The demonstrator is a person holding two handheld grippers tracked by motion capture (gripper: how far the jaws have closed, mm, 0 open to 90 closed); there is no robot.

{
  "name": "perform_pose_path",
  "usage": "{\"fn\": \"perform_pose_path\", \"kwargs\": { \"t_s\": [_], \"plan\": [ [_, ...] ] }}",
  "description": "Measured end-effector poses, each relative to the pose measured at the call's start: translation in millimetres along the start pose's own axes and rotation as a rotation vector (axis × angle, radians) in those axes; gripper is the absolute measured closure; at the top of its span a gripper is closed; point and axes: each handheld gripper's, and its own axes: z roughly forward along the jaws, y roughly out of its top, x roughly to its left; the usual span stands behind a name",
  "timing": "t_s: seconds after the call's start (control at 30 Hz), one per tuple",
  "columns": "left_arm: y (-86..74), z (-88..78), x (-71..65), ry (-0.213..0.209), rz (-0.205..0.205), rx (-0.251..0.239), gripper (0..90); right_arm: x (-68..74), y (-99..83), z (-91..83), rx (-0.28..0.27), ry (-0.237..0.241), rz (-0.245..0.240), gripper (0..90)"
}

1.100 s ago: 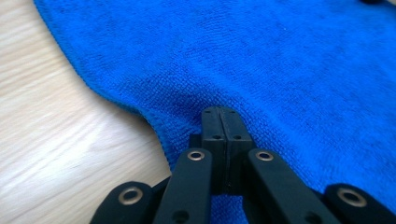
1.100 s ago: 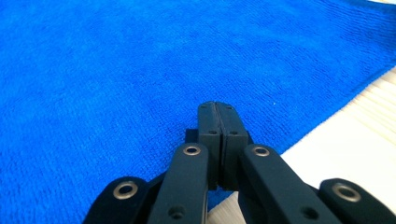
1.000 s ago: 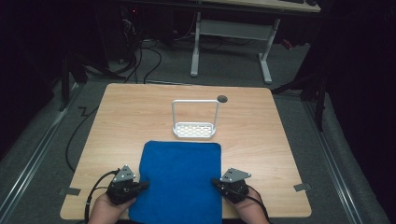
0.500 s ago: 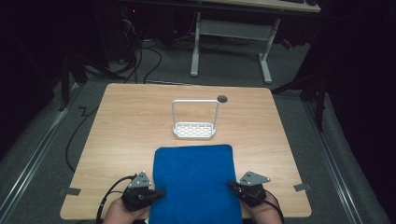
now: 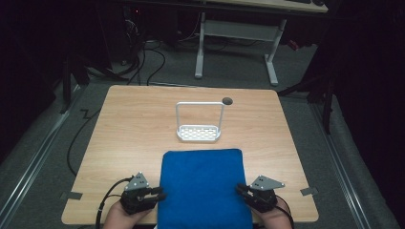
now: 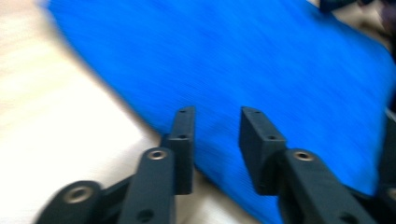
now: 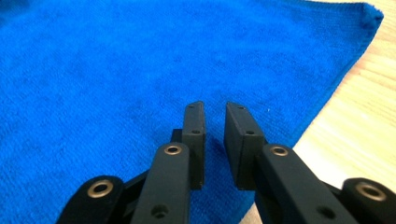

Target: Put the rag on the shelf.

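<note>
Left gripper point(image 5: 160, 195) and right gripper point(image 5: 239, 189), jaws parted with nothing between them, flank the flat blue terry cloth point(image 5: 203, 188) at the near edge of the light wooden table point(image 5: 129, 133). Beyond the cloth stands an empty white perforated tray with a tall wire handle point(image 5: 199, 129).

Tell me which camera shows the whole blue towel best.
The high view: the blue towel lies flat there with nearly all its outline visible. The right gripper view shows one sharp corner and its weave; the left gripper view shows a blurred edge.
</note>
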Motion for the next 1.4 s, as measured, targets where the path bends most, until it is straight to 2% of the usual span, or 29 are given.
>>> {"fn": "perform_pose_path", "kwargs": {
  "t_s": [0.03,0.07,0.1,0.13,0.27,0.33,0.5,0.63,0.7,0.83,1.0,1.1,1.13,1.2,1.23,1.27,1.3,1.33,1.4],
  "plan": [
    [1.7,0.3,6.0,0.028,-0.014,-0.015,61.1,-0.3,0.2,0.0,-0.003,0.001,-0.001,77.8],
    [6.6,3.0,18.9,0.071,-0.050,-0.036,54.7,-2.2,0.8,0.0,-0.012,0.003,0.000,76.9],
    [6.6,3.0,18.9,0.071,-0.050,-0.036,52.6,-2.2,0.8,0.0,-0.012,0.003,0.000,76.9],
    [10.2,4.7,26.1,0.097,-0.063,-0.050,52.6,-2.9,0.8,0.0,-0.013,0.004,0.005,76.7],
    [23.5,13.9,40.9,0.165,-0.069,-0.067,47.5,-6.6,-0.1,-0.7,-0.026,0.009,0.024,73.8],
    [32.6,22.8,45.8,0.209,-0.056,-0.073,47.0,-8.1,-1.3,-1.1,-0.026,0.009,0.029,72.5],
    [49.8,44.2,54.5,0.248,-0.048,-0.053,47.5,-10.5,-2.5,-1.0,-0.038,-0.004,0.041,70.2],
    [57.8,58.1,56.1,0.260,-0.034,-0.041,54.6,-11.5,-3.4,-0.1,-0.044,-0.013,0.045,66.9],
    [59.5,62.1,56.7,0.263,-0.031,-0.034,54.8,-11.6,-3.5,0.2,-0.043,-0.013,0.045,66.6],
    [60.2,66.5,57.8,0.277,-0.037,-0.013,60.8,-11.5,-3.0,1.2,-0.044,-0.016,0.042,65.3],
    [61.2,69.2,55.9,0.262,-0.038,-0.011,70.7,-10.4,-0.8,2.4,-0.063,-0.034,0.041,61.9],
    [61.9,70.7,54.3,0.270,-0.029,-0.003,82.4,-16.8,12.7,7.4,-0.092,-0.098,0.041,59.1],
    [61.9,70.9,54.2,0.267,-0.028,-0.002,82.4,-16.8,12.7,7.4,-0.092,-0.098,0.041,59.1],
    [62.0,71.0,54.5,0.266,-0.029,-0.001,86.2,-25.6,23.1,13.4,-0.100,-0.127,0.080,57.0],
    [61.9,70.9,54.6,0.265,-0.030,-0.001,86.7,-28.7,26.5,16.3,-0.104,-0.143,0.084,56.4],
    [61.9,71.0,54.3,0.266,-0.029,-0.002,86.9,-34.0,31.3,20.8,-0.103,-0.162,0.085,55.4],
    [61.9,70.9,54.1,0.267,-0.023,0.001,87.1,-41.9,36.9,27.5,-0.103,-0.183,0.105,54.8],
    [61.8,70.7,53.9,0.266,-0.020,0.003,87.2,-49.1,41.7,33.3,-0.085,-0.194,0.128,52.9],
    [61.6,70.1,54.7,0.259,-0.025,0.004,87.2,-59.9,48.5,43.8,-0.069,-0.239,0.139,52.3]
  ]
}}
